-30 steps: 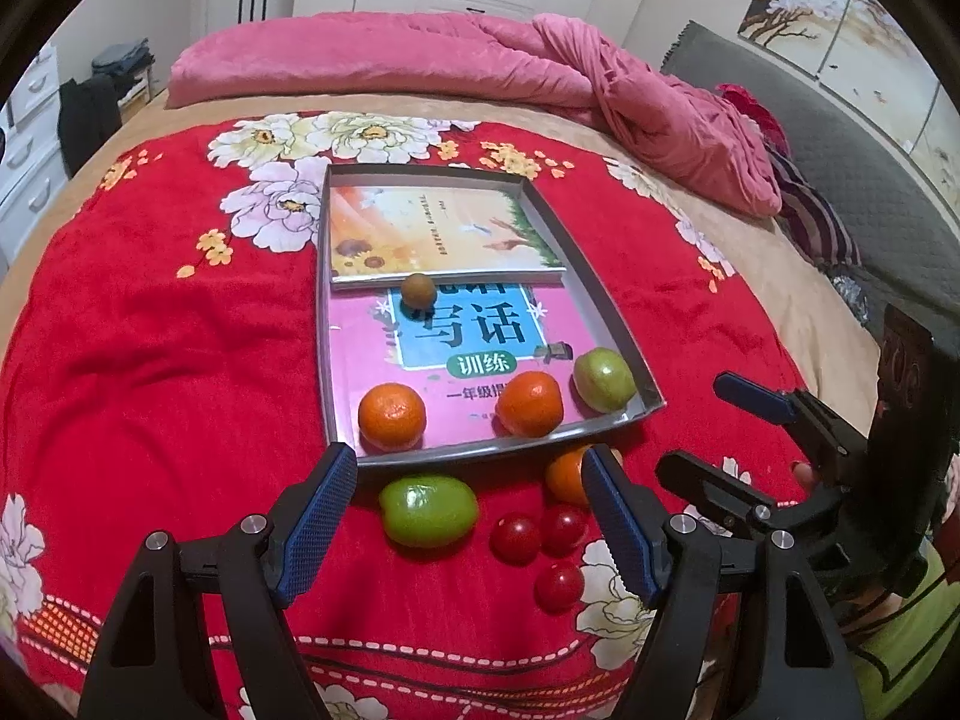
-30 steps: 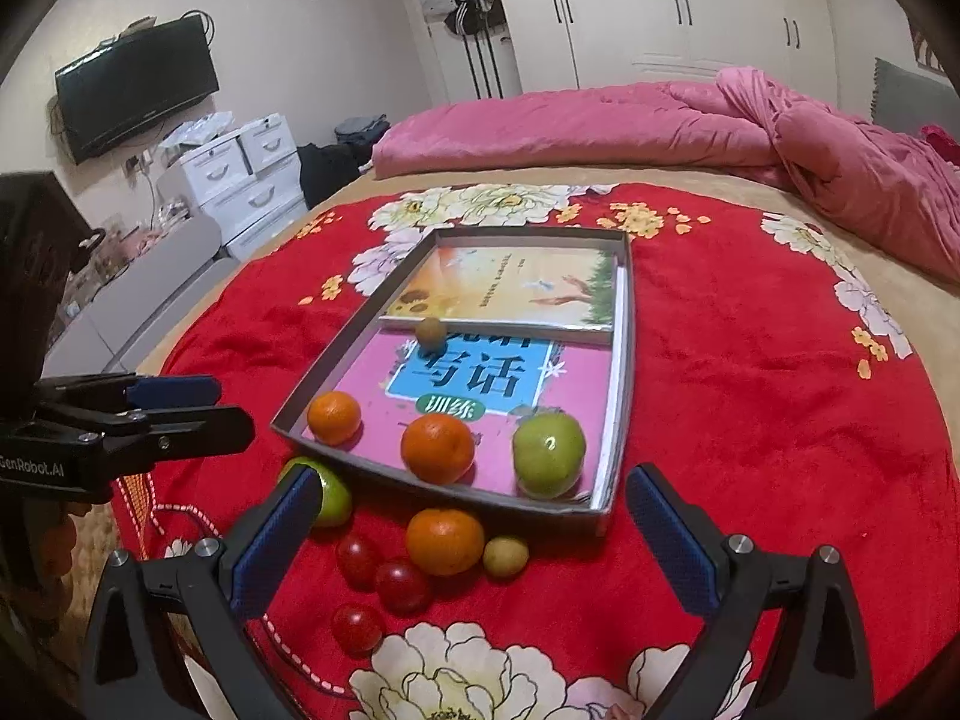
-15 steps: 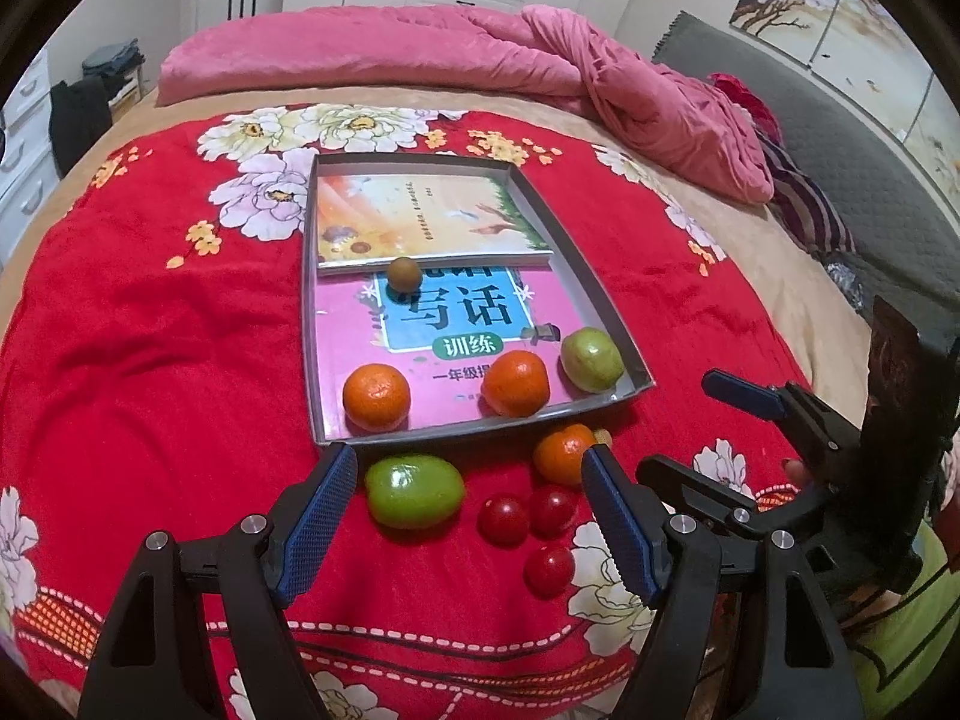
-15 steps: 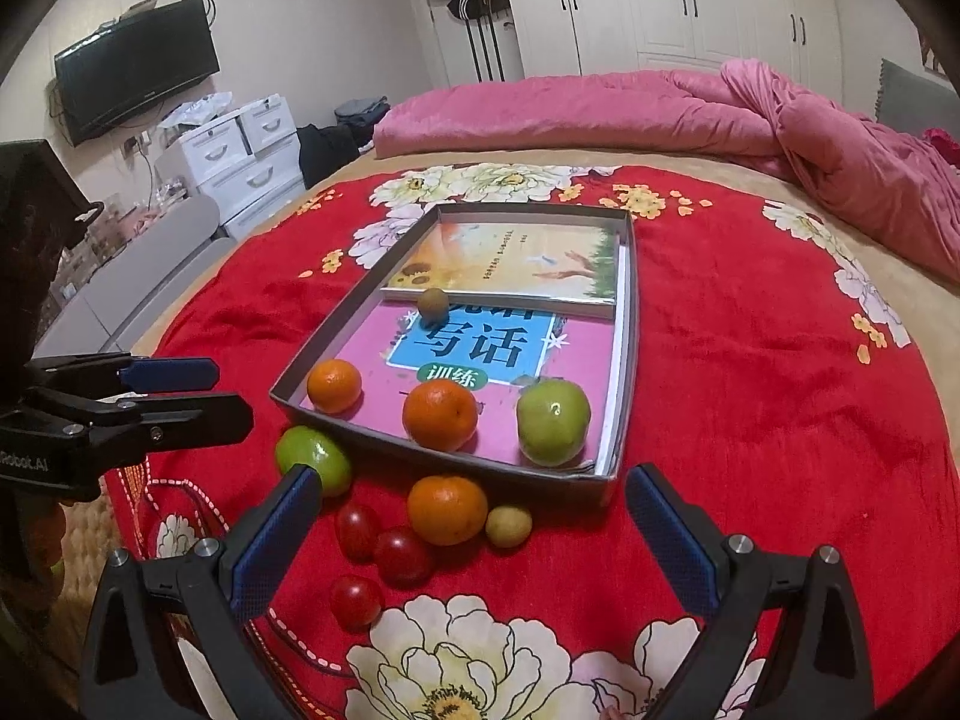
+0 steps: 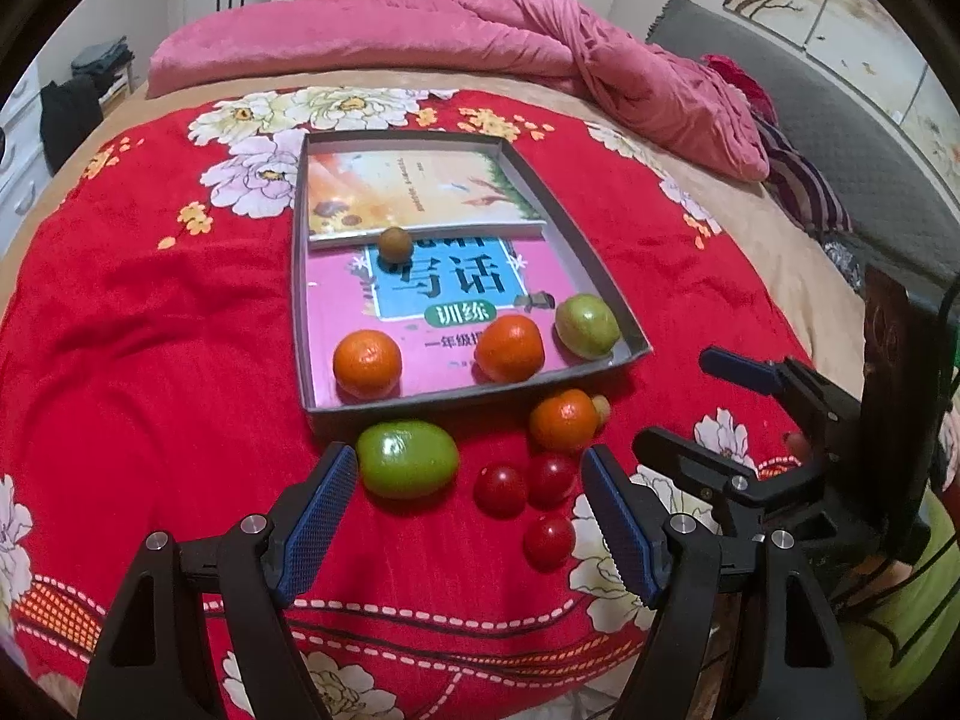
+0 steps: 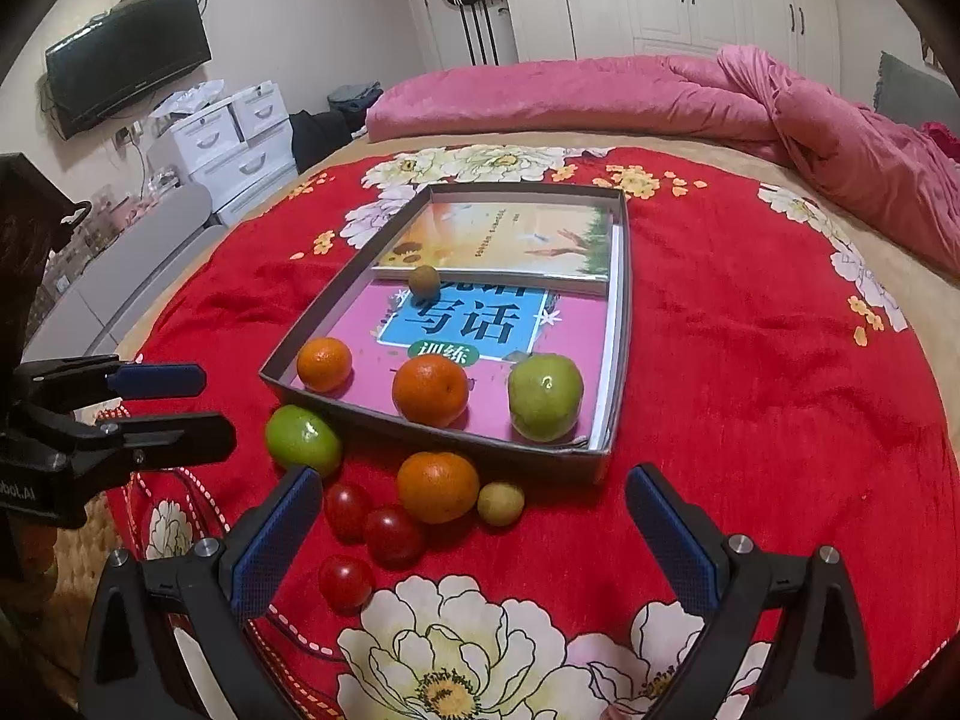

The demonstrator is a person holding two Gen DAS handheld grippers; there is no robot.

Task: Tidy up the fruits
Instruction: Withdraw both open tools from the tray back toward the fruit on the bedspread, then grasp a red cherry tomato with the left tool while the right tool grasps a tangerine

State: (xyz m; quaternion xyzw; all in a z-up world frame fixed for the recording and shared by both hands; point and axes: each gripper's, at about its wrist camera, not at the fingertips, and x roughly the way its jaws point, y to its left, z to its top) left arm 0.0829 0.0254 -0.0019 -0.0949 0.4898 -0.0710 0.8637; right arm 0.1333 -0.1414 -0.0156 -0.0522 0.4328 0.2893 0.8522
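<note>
Four fruits sit inside the shallow grey cardboard tray [image 6: 618, 324]; six wait on the red floral blanket [image 6: 750, 390] just outside it. Left gripper [image 5: 468, 501] and right gripper [image 6: 474, 531] hover, fingers spread, empty.

Plush red blanket [image 6: 750, 396], soft and matt. Grey cardboard tray [image 6: 624, 324] holding glossy paper books [image 6: 498, 240]. Shiny-skinned cherry tomatoes [image 6: 393, 534], and ribbed blue pads [image 5: 315, 507] on matt black plastic.
</note>
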